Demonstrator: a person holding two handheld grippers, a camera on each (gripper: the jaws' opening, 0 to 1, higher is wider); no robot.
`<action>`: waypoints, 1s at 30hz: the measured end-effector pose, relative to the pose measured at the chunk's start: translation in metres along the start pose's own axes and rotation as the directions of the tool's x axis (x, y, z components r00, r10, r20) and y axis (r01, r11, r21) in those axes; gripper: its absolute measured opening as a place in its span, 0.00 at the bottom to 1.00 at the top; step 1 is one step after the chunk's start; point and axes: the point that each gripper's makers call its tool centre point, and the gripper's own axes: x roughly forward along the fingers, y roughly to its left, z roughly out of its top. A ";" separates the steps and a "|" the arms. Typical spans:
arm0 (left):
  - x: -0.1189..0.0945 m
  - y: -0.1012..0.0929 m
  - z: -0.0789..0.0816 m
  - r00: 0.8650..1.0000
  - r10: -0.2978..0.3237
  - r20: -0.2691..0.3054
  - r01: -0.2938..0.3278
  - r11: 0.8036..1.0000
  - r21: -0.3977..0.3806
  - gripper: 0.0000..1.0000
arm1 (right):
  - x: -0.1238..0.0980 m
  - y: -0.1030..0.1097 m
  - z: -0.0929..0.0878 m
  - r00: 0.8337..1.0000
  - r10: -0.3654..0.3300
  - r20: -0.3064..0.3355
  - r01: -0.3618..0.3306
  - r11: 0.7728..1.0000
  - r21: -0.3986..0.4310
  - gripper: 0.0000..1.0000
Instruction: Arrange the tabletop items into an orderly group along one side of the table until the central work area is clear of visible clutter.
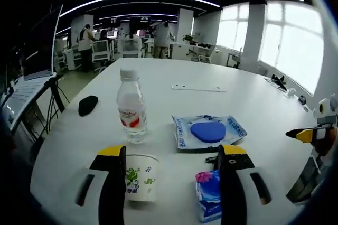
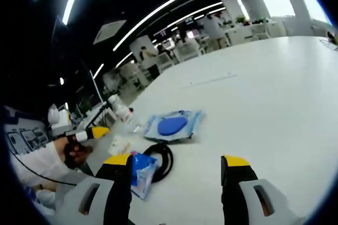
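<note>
Paper cup [image 1: 140, 176] sits between wide left tongs [image 1: 171, 153]; right tongs [image 2: 177, 162] wide too.

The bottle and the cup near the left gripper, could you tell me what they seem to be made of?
The bottle looks like clear, glossy plastic: the table shows through it, and it has a white cap and a red label. The cup looks like matte white paper with a green print and a rolled rim, though thin plastic is possible.

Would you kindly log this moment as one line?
left gripper open | paper cup between jaws | right gripper open | bottle upright
</note>
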 end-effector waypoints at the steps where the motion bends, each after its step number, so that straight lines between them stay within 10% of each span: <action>1: -0.003 -0.001 0.000 1.000 -0.001 0.002 0.001 1.000 0.000 0.72 | -0.002 0.000 0.000 1.000 -0.003 0.002 0.003 1.000 0.001 0.69; 14: -0.007 -0.002 -0.043 0.997 0.017 -0.074 -0.020 0.999 -0.041 0.70 | -0.018 -0.007 -0.026 0.999 -0.046 -0.012 0.047 0.995 0.084 0.66; 30: -0.007 0.018 -0.048 0.992 0.059 -0.114 -0.067 0.996 -0.063 0.68 | -0.012 -0.001 -0.026 1.000 -0.011 -0.017 0.013 0.992 0.125 0.60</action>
